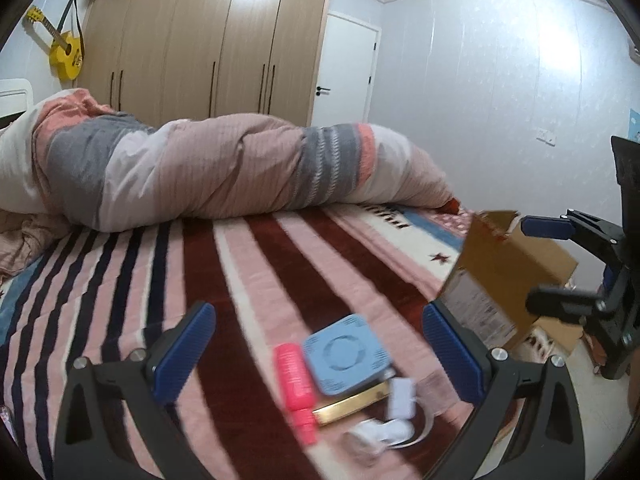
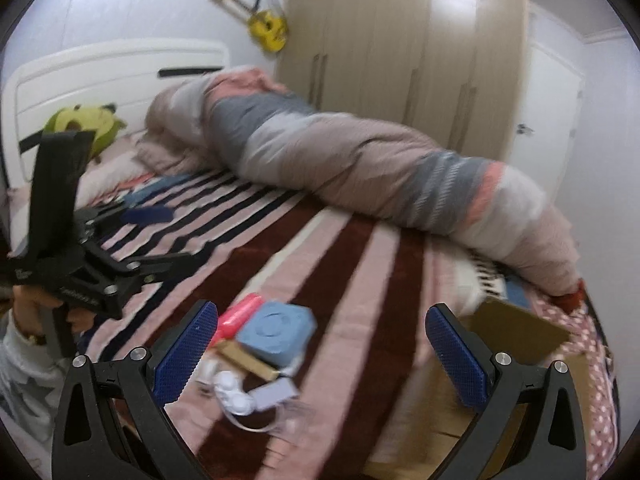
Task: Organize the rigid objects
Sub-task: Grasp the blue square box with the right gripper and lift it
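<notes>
A rolled quilt (image 1: 224, 168) lies across the far side of the striped bedspread (image 1: 248, 272), hiding the bed edge in front of the wardrobe (image 1: 208, 40). At the bed's right edge stands an open cardboard box (image 1: 504, 276); its inside is turned away or cut off in both views, so I cannot tell what it holds. Both frames are blurred. Near the front edge of the bed the small things huddle together: a blue square device (image 1: 346, 354) rests partly on a flat gold box (image 1: 352, 402), a pink bottle (image 1: 294, 380) lies just beside it, and a white charger with cable (image 1: 394, 416) is smeared beyond detail. The left gripper (image 1: 320, 356) hangs above this cluster, fingers wide apart and holding nothing; the right gripper (image 2: 322, 354) is likewise spread and bare.
</notes>
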Motion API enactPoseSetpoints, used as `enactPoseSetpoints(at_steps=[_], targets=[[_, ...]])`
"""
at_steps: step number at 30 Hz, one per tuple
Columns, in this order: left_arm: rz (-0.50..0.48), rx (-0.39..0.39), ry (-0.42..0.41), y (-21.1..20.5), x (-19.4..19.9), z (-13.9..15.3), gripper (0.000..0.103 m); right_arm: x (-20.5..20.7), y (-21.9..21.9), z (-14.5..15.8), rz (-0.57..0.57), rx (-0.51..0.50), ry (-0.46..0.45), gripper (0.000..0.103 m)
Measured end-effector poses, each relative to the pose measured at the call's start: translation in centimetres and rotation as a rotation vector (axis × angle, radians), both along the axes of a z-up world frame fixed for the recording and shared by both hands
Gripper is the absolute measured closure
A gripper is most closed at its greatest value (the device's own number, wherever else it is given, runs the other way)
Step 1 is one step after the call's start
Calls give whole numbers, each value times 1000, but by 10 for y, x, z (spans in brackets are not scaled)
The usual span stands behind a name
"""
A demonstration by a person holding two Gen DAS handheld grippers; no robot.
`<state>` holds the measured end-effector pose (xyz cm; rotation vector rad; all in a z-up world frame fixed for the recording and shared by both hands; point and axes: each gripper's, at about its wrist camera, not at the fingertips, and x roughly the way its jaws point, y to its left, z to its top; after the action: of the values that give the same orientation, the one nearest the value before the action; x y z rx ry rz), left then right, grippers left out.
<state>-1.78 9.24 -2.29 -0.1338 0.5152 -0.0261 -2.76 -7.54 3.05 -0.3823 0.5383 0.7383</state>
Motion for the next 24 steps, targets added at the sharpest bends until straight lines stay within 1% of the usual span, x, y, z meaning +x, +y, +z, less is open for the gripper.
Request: enactPoseSetpoints(at_steps=[2, 5, 7, 9, 13, 16, 20, 21, 24], targets=[[1, 1, 22, 14, 2, -12, 0, 1, 24, -14, 16, -34, 25, 0], [-8, -34, 49, 34, 4, -31, 0, 4, 56, -43, 38, -72, 83, 0], [-6, -52, 69, 46, 5, -45, 0, 11, 72, -68, 35, -106, 140, 5], [-5, -61, 77, 53, 5, -55, 1, 17, 84, -89, 19, -140, 172, 14], [-18, -89, 93, 60, 8, -71, 1, 37, 102, -128, -35, -201, 215, 16], [-24, -92, 99, 58, 11, -77, 1, 45, 113, -141, -59, -221, 215, 15], [-33, -102, 99, 57, 13, -79, 1, 52, 127, -158, -105, -321, 152, 15], [-36, -103, 99, 56, 13, -79, 1, 55, 127, -159, -110, -330, 149, 15], [-41, -99, 98, 55, 12, -79, 1, 61, 120, -160, -111, -315, 183, 15]])
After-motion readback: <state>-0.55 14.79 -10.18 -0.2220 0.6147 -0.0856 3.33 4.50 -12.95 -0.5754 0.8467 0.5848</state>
